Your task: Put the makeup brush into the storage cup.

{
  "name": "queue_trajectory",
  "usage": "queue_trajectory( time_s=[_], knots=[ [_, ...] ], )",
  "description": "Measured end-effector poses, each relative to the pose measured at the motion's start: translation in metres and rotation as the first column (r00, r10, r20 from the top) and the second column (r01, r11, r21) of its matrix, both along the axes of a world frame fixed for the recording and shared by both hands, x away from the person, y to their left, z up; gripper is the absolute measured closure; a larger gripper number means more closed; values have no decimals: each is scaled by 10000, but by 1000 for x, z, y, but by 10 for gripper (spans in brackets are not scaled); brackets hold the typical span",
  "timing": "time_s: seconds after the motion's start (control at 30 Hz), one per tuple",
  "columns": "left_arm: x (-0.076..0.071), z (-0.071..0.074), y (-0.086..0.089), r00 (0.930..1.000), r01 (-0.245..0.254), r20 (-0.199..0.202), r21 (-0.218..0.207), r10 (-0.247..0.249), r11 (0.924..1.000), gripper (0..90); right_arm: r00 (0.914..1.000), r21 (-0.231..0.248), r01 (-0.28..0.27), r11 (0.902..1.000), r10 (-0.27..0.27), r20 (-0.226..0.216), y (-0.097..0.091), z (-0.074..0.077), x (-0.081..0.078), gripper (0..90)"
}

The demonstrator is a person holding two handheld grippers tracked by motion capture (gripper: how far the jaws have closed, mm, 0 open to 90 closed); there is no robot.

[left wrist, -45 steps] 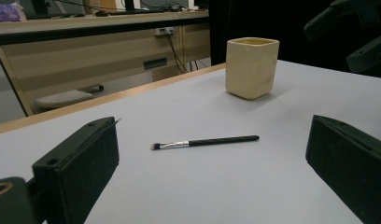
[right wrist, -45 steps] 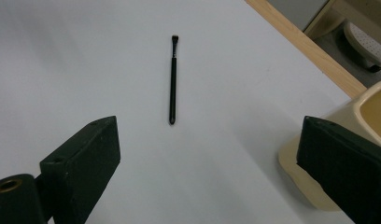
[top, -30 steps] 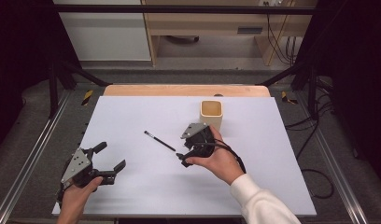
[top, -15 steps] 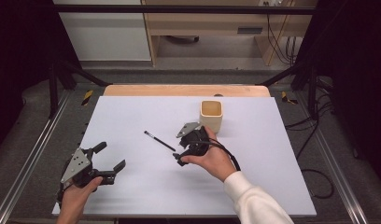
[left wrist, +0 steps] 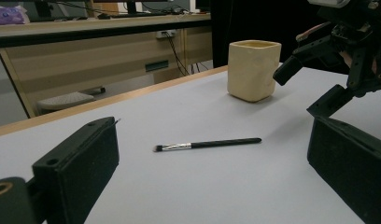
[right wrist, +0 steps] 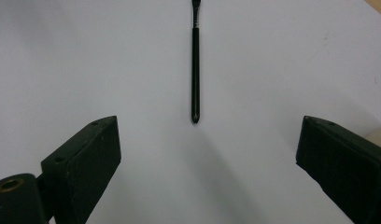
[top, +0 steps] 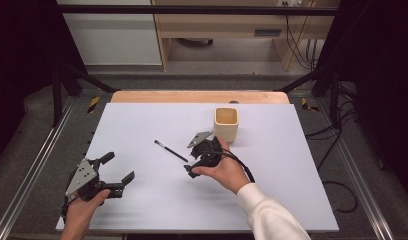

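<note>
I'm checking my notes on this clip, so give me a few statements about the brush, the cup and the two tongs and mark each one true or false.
1. The brush lies flat on the white table. True.
2. The brush stands inside the cream cup. False: it lies on the table, apart from the cup.
3. The right tongs are open, with the brush's handle end between and ahead of the jaws. True.
4. The left tongs are shut on the brush. False: they are open and hold nothing.
5. The cup lies tipped over. False: it stands upright.
</note>
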State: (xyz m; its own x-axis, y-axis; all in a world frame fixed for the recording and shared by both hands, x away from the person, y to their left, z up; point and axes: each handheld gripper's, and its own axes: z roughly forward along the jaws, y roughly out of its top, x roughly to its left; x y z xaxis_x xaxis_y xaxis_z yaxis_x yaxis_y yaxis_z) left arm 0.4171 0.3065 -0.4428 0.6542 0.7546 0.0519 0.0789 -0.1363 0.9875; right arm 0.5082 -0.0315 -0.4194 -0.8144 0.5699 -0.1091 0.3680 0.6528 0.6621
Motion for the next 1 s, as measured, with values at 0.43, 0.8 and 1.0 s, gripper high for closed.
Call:
queue_trajectory(
  time_s=[0.43,0.8,1.0],
  knots=[
    [0,0,0,10000,0,6,-10,0,10000,16,9996,228,199,9995,-194,-227,10,-11,10,63],
    [0,0,1,10000,-20,12,-19,20,10000,16,9986,256,389,9989,-379,-358,20,-20,19,55],
    [0,0,2,10000,-47,18,-58,47,10000,17,9977,346,538,9980,-523,-437,24,-25,24,54]
  ],
)
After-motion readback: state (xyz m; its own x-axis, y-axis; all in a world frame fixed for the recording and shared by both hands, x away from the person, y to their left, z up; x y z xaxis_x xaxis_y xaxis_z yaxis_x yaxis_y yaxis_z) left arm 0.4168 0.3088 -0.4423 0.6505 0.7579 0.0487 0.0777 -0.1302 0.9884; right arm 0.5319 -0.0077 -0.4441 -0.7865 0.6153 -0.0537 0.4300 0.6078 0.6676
